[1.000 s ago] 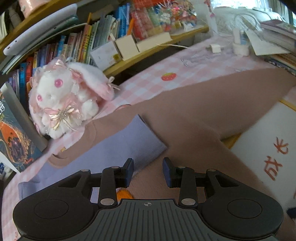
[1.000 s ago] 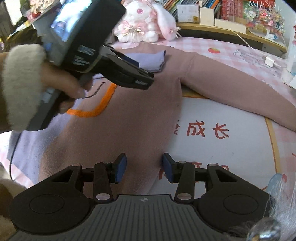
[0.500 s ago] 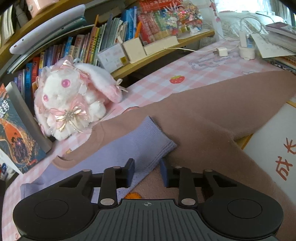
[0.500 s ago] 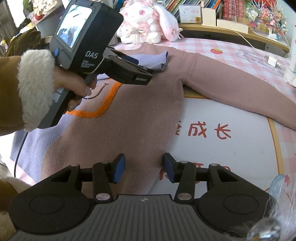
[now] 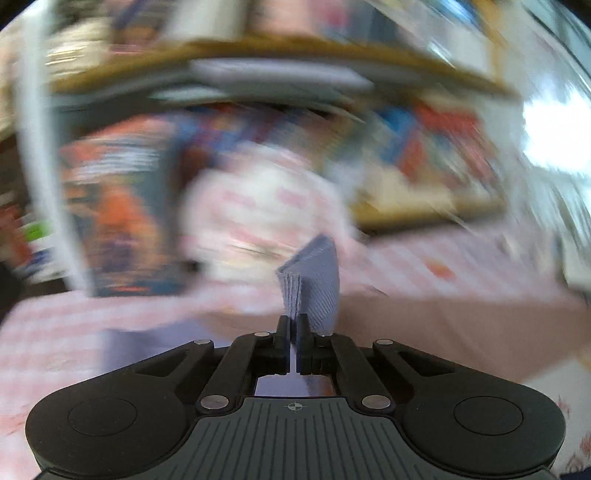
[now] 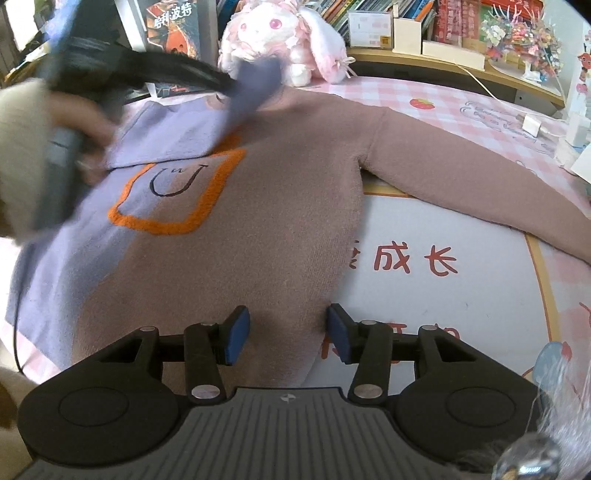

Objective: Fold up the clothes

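Note:
A pink and lilac sweater with an orange outline patch lies flat on the table, its pink sleeve stretched to the right. My left gripper is shut on the lilac sleeve cuff, which stands up between its fingers; the left wrist view is heavily blurred. In the right wrist view the same cuff hangs lifted above the sweater's collar, held by the left gripper in a person's hand. My right gripper is open, low over the sweater's lower hem, nothing between its fingers.
A white mat with red characters lies under the sweater on a pink checked tablecloth. A plush bunny and a shelf of books stand at the back. Chargers and a cable are at the far right.
The left gripper has shut on the lilac cuff and lifted it up and back off the sweater, uncovering the orange patch. The right gripper has stayed in place, open.

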Tool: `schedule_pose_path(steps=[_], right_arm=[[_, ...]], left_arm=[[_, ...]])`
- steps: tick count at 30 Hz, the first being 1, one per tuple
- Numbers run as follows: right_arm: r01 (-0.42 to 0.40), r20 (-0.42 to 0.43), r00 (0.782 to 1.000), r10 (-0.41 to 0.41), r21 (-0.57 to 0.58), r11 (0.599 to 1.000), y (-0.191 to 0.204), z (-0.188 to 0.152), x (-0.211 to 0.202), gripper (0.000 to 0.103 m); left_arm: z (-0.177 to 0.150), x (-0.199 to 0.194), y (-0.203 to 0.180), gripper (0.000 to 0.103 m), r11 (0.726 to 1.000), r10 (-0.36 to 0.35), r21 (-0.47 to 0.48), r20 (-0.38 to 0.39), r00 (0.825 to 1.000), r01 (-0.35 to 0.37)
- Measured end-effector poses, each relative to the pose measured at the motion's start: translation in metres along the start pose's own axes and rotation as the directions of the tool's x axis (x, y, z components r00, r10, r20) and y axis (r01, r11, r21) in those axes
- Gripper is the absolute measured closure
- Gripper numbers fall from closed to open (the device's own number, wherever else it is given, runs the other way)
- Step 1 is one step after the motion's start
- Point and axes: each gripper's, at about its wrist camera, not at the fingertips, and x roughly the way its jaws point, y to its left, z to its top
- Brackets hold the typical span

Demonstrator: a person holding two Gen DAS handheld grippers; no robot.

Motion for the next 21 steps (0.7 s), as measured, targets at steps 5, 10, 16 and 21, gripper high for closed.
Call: schedule_pose_path(steps=[5, 10, 16, 21], right_arm=[[0.046, 0.002, 0.999, -0.046, 0.008, 0.999, 0.009, 0.000, 0.003, 0.056], [0.100, -0.005, 0.995, -0.100, 0.024, 0.995, 0.019, 0.002, 0.007, 0.052], [0.166, -0.006, 0.986, -0.166, 0.072, 0.984, 0.027, 0.004, 0.012, 0.048], [0.209, -0.012, 0.978, -0.209, 0.121, 0.970, 0.031, 0.005, 0.014, 0.048]], left_arm=[[-0.006, -0.057, 0.125, 0.102, 0.961, 0.232, -0.156, 0.020, 0.972, -0.227], [-0.029, -0.084, 0.209, 0.102, 0.904, 0.395, -0.162, -0.044, 0.918, -0.396], [-0.054, -0.077, 0.257, 0.102, 0.877, 0.441, -0.168, -0.097, 0.892, -0.451], [-0.064, -0.083, 0.279, 0.102, 0.883, 0.424, -0.185, -0.074, 0.902, -0.431]])
